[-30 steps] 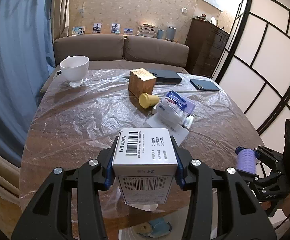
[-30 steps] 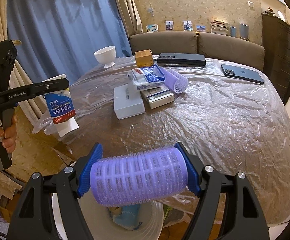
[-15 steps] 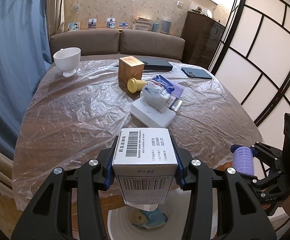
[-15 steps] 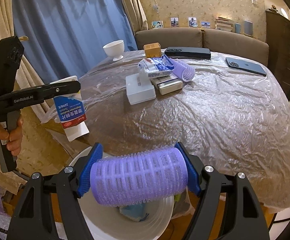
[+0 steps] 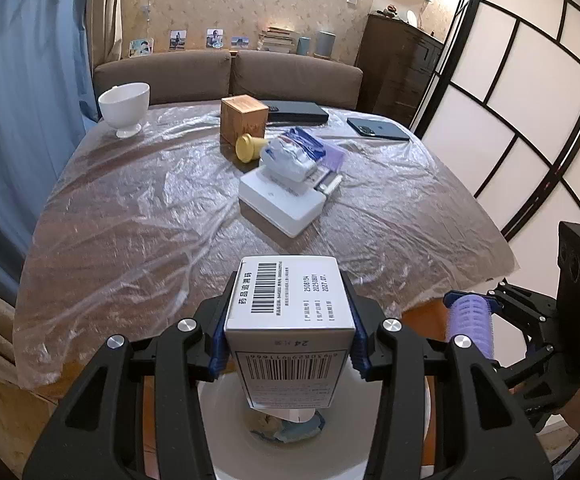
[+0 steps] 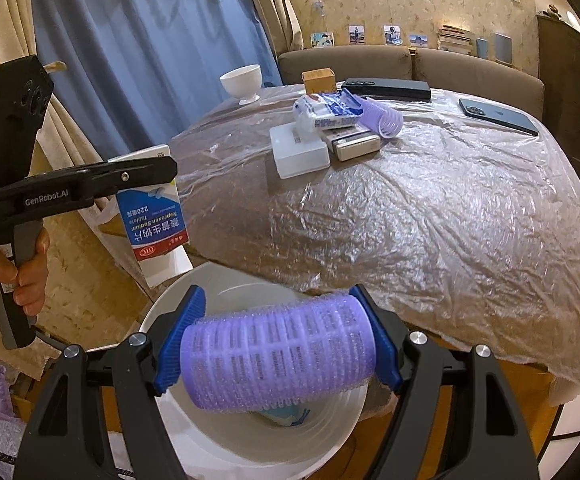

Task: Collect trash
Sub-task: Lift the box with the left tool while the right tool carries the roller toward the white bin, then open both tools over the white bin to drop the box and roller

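My left gripper (image 5: 289,340) is shut on a white medicine box (image 5: 288,320) with barcodes, held above the white trash bin (image 5: 226,432) at the table's near edge. The box also shows in the right wrist view (image 6: 156,216), hanging over the bin's rim (image 6: 162,300). My right gripper (image 6: 278,356) is shut on a purple hair roller (image 6: 278,360) and holds it over the bin's opening. The roller also shows in the left wrist view (image 5: 470,326). Some blue and white trash (image 5: 286,428) lies in the bin.
On the plastic-covered table (image 5: 130,216) are a white flat box (image 5: 282,202), a blue-white packet (image 5: 290,154), a second purple roller (image 6: 382,118), a yellow cap (image 5: 250,147), a wooden box (image 5: 244,118), a white cup (image 5: 124,106), a phone (image 5: 378,128) and a black case (image 5: 296,111).
Both grippers have drawn back from the table with their loads and now hang over the white bin, which shows more fully below them.
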Motion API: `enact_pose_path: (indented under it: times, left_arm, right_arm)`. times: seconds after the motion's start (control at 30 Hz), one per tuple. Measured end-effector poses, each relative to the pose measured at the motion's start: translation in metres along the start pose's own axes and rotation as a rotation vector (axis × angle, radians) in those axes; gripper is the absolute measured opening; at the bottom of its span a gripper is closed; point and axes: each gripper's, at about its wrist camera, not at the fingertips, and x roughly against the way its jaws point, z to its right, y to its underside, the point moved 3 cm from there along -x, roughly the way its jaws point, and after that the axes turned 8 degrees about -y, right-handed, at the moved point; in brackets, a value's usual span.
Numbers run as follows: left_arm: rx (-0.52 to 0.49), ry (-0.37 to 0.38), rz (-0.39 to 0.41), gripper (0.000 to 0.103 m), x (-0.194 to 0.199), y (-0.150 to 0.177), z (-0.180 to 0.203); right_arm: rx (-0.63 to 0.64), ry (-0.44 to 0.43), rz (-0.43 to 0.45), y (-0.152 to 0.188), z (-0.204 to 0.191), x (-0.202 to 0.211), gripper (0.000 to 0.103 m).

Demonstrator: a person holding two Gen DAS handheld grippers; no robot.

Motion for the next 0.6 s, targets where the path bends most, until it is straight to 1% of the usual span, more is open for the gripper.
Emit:
enact_pose_path:
  times: [0.6]
  left_arm:
    - [-0.009, -0.004, -0.071, 0.048, -0.008, 0.042, 0.012]
  right_arm:
    - [0.002, -0.015, -0.067, 0.028, -0.006, -0.012, 0.073]
